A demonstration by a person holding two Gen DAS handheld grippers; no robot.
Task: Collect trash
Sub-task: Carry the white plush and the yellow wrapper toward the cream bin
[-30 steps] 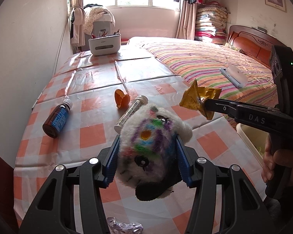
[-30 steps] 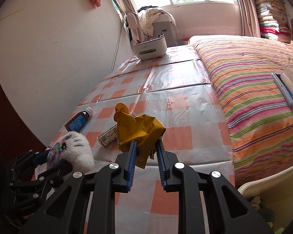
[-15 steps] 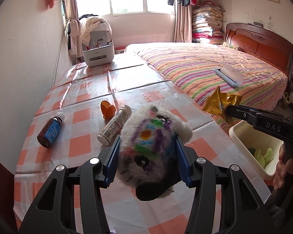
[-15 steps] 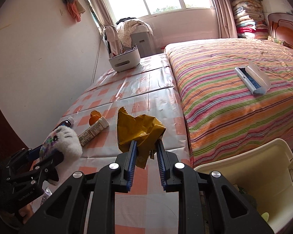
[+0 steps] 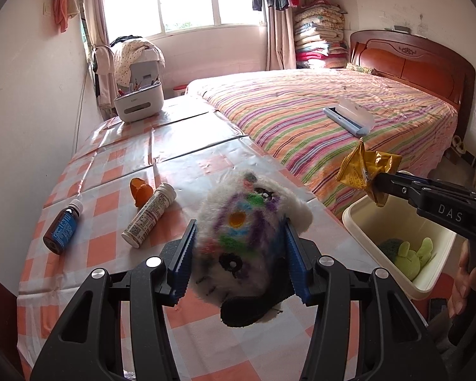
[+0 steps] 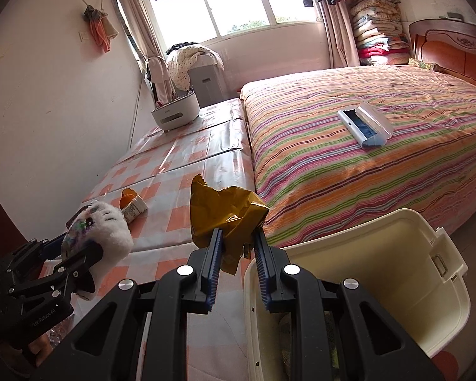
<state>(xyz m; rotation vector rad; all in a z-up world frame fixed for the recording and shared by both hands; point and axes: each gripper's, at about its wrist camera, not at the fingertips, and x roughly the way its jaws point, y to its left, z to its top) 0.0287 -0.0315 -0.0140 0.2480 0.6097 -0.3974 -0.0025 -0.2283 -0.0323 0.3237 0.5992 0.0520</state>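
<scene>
My left gripper is shut on a white plush toy with coloured scribbles, held above the checked table. In the right wrist view the same left gripper and plush toy hang at the table's near edge. My right gripper is shut on a crumpled gold wrapper, just left of the cream bin. From the left wrist view the right gripper holds the gold wrapper above the cream bin, which has green soft things in it.
On the table lie a brown bottle, a white tube bottle, an orange peel and a white caddy at the far end. A striped bed with a blue-white case is on the right.
Both grippers have moved back and to the right with their loads. The wrapper has gone from over the table to over the bin, which has come into view.
</scene>
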